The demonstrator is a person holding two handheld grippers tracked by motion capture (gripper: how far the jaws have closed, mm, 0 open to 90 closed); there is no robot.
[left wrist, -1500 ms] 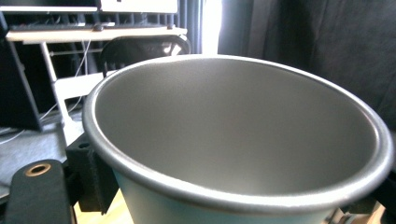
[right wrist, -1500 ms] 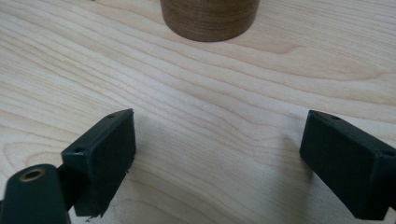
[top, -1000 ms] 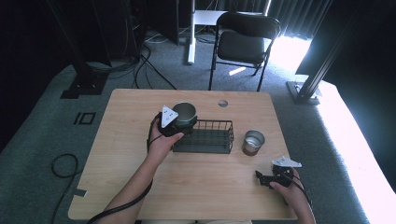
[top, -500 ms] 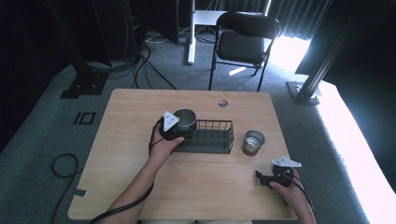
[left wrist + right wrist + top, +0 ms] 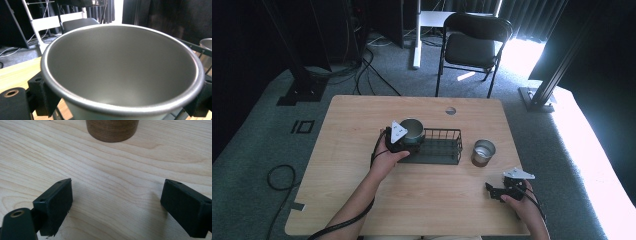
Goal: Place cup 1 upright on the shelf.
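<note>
— Firstly, report the left gripper (image 5: 408,138).

— Jaws have just been opening. The steel cup (image 5: 120,70) sits between them, one black pad (image 5: 43,96) at each side just under the rim. The pads no longer pinch the wall: spread, with the cup in the gap.

— Position of that cup, referenced to the wire basket (image 5: 439,150)?

— At the basket's left end, upright, mouth up, inside the wire frame. Whether its base rests on the basket floor cannot be told.

— Right gripper (image 5: 493,191)?

— Jaws spread wide, nothing between them. Its own view shows bare wooden table (image 5: 112,182) in the gap. It lies well apart from the basket, beyond its right end and on the person's side of it.

— Other items?

— A second metal cup (image 5: 483,151) stands upright on the table just off the basket's right end, between basket and right gripper. It touches neither.
</note>
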